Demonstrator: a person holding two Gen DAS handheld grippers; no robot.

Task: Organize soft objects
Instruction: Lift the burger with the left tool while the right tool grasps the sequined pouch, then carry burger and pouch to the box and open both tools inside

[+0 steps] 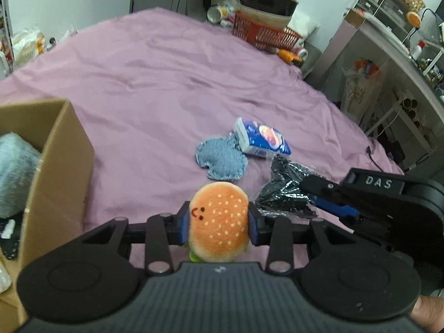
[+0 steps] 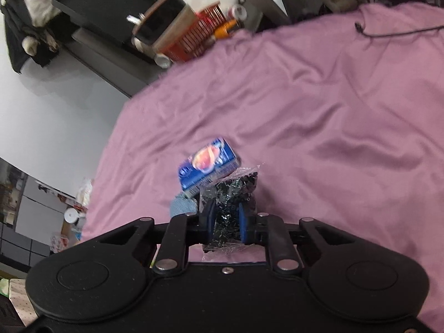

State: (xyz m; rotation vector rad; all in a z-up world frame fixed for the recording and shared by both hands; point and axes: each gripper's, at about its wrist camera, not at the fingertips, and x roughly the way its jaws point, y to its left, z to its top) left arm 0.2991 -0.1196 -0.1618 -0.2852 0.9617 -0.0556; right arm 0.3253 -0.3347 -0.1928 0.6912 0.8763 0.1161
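Observation:
My left gripper (image 1: 219, 223) is shut on a plush hamburger (image 1: 219, 222) with a small smiling face, held above the purple bedsheet (image 1: 155, 83). A cardboard box (image 1: 58, 166) stands open at the left with a light blue fluffy thing (image 1: 14, 172) inside. On the sheet lie a blue knitted cloth (image 1: 220, 159) and a blue tissue pack (image 1: 260, 137). My right gripper (image 2: 225, 223) is shut on a black item wrapped in clear plastic (image 2: 230, 202); that gripper (image 1: 310, 194) and the black packet (image 1: 283, 194) also show at the right of the left wrist view. The tissue pack (image 2: 208, 165) lies just beyond it.
An orange basket (image 1: 263, 32) with a dark bowl (image 1: 267, 0) on it sits at the bed's far corner. Shelves and a counter (image 1: 402, 63) line the right side. A black cable (image 2: 394, 32) lies on the sheet's far right. Clutter stands on the floor at the left.

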